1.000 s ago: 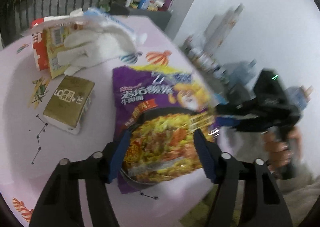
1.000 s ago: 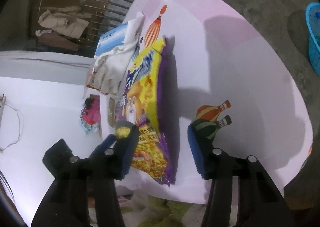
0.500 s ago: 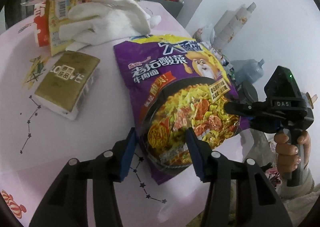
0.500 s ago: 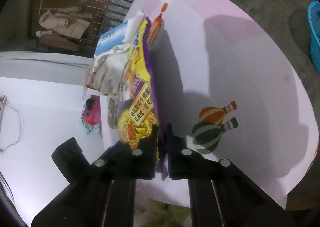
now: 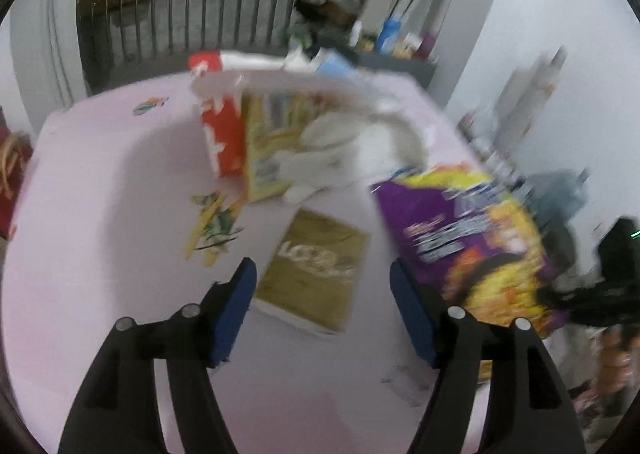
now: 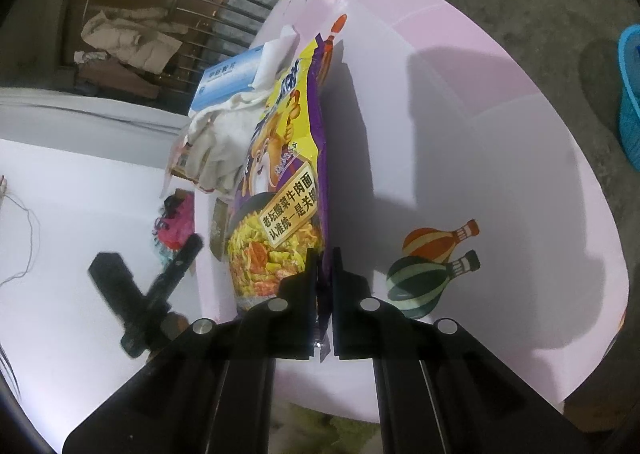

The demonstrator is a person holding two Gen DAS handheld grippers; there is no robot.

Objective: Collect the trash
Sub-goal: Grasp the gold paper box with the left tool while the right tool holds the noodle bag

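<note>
On a pale pink table [image 6: 460, 133] printed with cartoon balloons, beside a barred balcony railing, the right gripper [image 6: 325, 266] pinches the lower edge of a purple instant-noodle packet [image 6: 280, 189], which stands on edge. The left gripper [image 5: 320, 310], its jaws opening with nothing between them, hovers over a gold packet [image 5: 316, 270] lying flat; the noodle packet sits just right of its fingers.

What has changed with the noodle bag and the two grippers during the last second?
The right gripper closed on the noodle bag edge and now holds it up on edge. The left gripper left the bag, swung over toward the gold packet, and its jaws are opening with nothing gripped. The white cloth, red box and table stayed.
</note>
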